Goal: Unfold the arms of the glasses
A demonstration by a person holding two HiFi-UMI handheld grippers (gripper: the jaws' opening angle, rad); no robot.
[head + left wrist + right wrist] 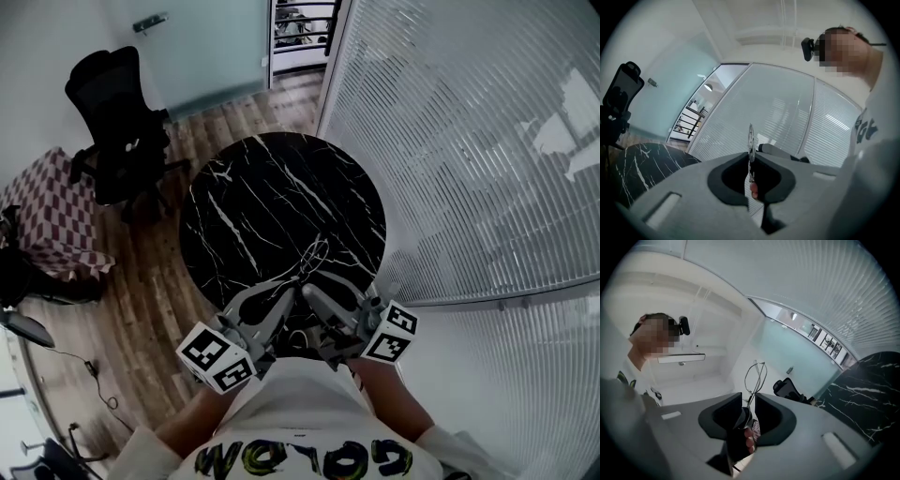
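My left claw (287, 292) was clenched on the glasses (314, 255), and in its own view its jaws met on the thin wire frame, which stood edge-on and rose just above the tips (750, 138). My right claw (315, 296) was clamped on the same glasses from the other side. Its view showed the jaws pinched on a thin metal part low down, with one wire rim looping up past the tips (756, 376). I could not tell whether the arms were folded or open. The two claws came together nose to nose, their tips almost touching, so the glasses sat between them and stuck out away from me. From my head camera the glasses showed over the near part of the round black marble table (244, 197), close to its edge. The marker cubes rode on the claws nearer my body, one on the left (217, 356) and one on the right (394, 333), just above my white printed shirt (309, 412). Beyond the table's far left stood a black office chair (117, 122) on the wooden floor (150, 281), with a checked cloth (47, 211) further left. A glass wall with blinds (469, 141) ran along the right.
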